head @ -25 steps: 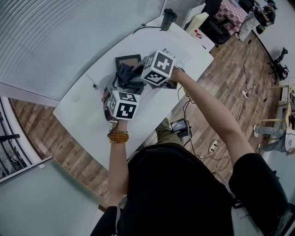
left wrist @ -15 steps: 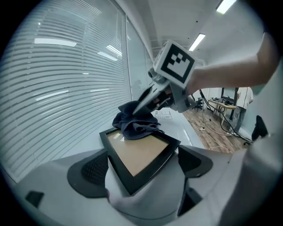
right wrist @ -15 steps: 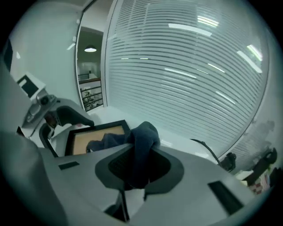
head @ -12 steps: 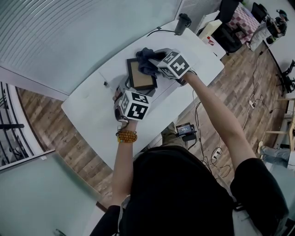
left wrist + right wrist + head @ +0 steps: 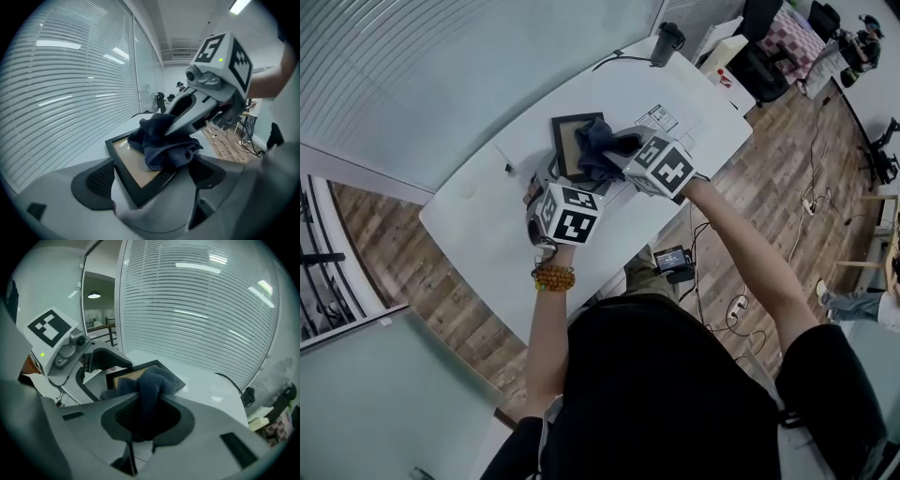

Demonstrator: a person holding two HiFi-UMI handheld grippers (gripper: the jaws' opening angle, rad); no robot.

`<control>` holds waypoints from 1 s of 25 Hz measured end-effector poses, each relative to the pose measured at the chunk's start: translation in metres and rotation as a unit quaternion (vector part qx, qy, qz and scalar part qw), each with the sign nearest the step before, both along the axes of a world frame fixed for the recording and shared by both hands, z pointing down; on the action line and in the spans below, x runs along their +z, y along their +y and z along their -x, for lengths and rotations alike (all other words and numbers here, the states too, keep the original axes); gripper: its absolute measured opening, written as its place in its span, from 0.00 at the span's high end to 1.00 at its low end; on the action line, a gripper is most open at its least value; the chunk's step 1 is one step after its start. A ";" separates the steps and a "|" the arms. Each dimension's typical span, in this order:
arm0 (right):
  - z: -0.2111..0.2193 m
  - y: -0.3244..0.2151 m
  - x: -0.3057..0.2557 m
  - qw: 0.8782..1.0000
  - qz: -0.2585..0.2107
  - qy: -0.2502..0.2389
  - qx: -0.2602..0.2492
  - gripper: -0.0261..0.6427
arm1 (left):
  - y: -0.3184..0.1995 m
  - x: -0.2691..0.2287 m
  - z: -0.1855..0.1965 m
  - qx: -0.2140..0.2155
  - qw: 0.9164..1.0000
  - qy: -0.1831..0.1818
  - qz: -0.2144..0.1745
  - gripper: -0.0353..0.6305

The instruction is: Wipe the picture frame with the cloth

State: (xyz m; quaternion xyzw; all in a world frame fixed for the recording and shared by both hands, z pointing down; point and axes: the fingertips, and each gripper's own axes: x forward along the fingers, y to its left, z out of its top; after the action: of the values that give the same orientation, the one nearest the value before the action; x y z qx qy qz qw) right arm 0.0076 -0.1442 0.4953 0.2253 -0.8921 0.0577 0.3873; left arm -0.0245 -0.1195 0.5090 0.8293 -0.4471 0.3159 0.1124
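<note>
Pinching bunched navy cloth (image 5: 596,148), right gripper (image 5: 146,401) presses black-rimmed picture frame (image 5: 569,141) clamped by left gripper (image 5: 150,182).

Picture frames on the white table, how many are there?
1. The picture frame is on the table, partly under the cloth clamped in the right gripper; the left gripper grips its near corner. No other shows.

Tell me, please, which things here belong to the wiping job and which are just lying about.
In use: picture frame, held by left gripper; cloth, held by right gripper.
Lying about on the table: black cup, cable, printed sheet.
</note>
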 end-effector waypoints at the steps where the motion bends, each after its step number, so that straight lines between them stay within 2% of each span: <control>1: -0.001 0.006 0.000 1.000 0.003 0.000 -0.004 0.89 | 0.000 0.000 0.000 0.000 1.000 0.000 -0.001 0.19; 4: -0.003 0.023 0.002 0.998 0.050 0.005 -0.038 0.89 | -0.001 -0.001 0.000 0.001 1.000 0.000 -0.002 0.19; 6: -0.006 0.034 -0.003 0.989 0.114 0.012 -0.091 0.89 | 0.000 -0.002 -0.001 0.002 1.000 0.000 -0.004 0.19; 8: -0.003 0.030 -0.022 0.978 0.156 -0.007 -0.135 0.89 | 0.001 -0.002 -0.001 0.003 1.000 0.001 -0.005 0.19; 9: 0.003 0.019 -0.039 0.977 0.158 -0.036 -0.136 0.89 | 0.001 -0.002 -0.002 0.004 1.000 0.001 -0.006 0.19; 11: 0.025 -0.018 -0.070 0.981 0.128 -0.109 -0.101 0.89 | 0.000 -0.002 -0.002 0.005 1.000 0.001 -0.007 0.19; 12: 0.038 -0.036 -0.078 0.983 0.104 -0.132 -0.078 0.89 | 0.000 -0.002 -0.002 0.005 1.000 0.001 -0.007 0.19; 13: 0.051 -0.051 -0.076 0.986 0.079 -0.134 -0.060 0.89 | 0.000 -0.002 -0.001 0.005 1.000 0.002 -0.007 0.19; 15: 0.073 -0.066 -0.051 0.995 0.034 -0.079 -0.051 0.89 | 0.001 -0.002 0.000 0.004 1.000 0.002 -0.008 0.19; 17: 0.085 -0.067 -0.018 0.998 0.001 -0.015 -0.059 0.89 | 0.002 -0.003 -0.001 0.003 1.000 0.002 -0.009 0.20; 18: 0.089 -0.066 -0.008 0.998 -0.008 -0.007 -0.056 0.89 | 0.002 -0.004 -0.001 0.003 1.000 0.003 -0.009 0.20; 21: 0.087 -0.058 0.000 0.999 0.023 -0.028 -0.034 0.89 | 0.001 -0.003 -0.001 0.005 1.000 0.002 -0.008 0.19; 25: 0.080 -0.030 0.002 0.994 0.079 -0.033 -0.068 0.89 | 0.000 -0.002 0.002 0.006 1.000 0.000 -0.008 0.20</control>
State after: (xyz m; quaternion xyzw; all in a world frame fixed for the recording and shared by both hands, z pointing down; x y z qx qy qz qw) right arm -0.0720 -0.1742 0.4968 0.1313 -0.9104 0.1088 0.3769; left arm -0.0266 -0.1198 0.5067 0.8330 -0.4443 0.3128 0.1043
